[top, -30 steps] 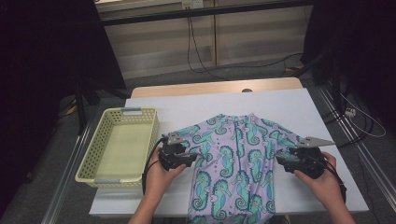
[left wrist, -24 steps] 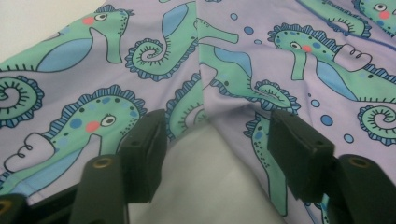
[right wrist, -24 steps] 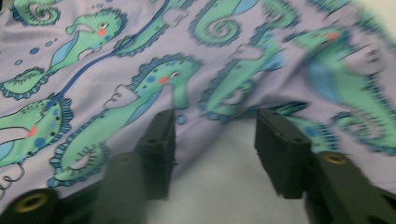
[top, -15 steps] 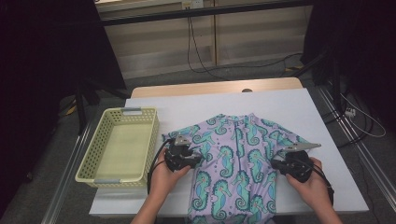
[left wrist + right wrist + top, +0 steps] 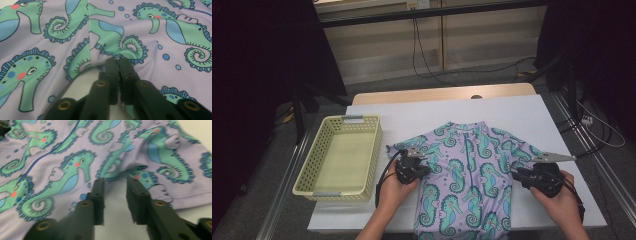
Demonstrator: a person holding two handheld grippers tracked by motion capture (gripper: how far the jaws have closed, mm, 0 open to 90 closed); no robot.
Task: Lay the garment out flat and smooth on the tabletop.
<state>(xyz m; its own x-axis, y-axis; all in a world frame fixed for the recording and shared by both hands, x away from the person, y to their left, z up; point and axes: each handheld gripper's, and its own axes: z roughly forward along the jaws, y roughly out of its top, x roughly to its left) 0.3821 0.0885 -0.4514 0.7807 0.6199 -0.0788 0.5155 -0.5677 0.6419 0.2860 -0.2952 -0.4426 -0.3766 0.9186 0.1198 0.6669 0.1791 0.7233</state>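
Lilac stretch fabric printed with green seahorses made up the shirt [image 5: 467,175], which lay flat and face-up at the near edge of the white surface [image 5: 422,120], its hem hanging toward the person and its collar pointing at the far edge. A pale yellow basket [image 5: 341,159] stood at the left edge, just beside the left sleeve and apart from it. The left hand-held gripper [image 5: 117,66] had just been closing and stood fully closed, pinching a fold of the shirt's edge where sleeve met body. The right hand-held gripper [image 5: 113,187] had just been opening; its jaws stood partly apart at the opposite sleeve edge, with bare surface between them and the cloth's edge only at their tips, so no hold was made there. In the high view the left hand-held gripper [image 5: 412,167] and the right hand-held gripper [image 5: 537,175] flanked the garment at sleeve height. The step in hand appeared to be taking both side edges for a fold. The next move would likely call for the right jaws to advance over the fabric edge and close on it, matching the left grip.
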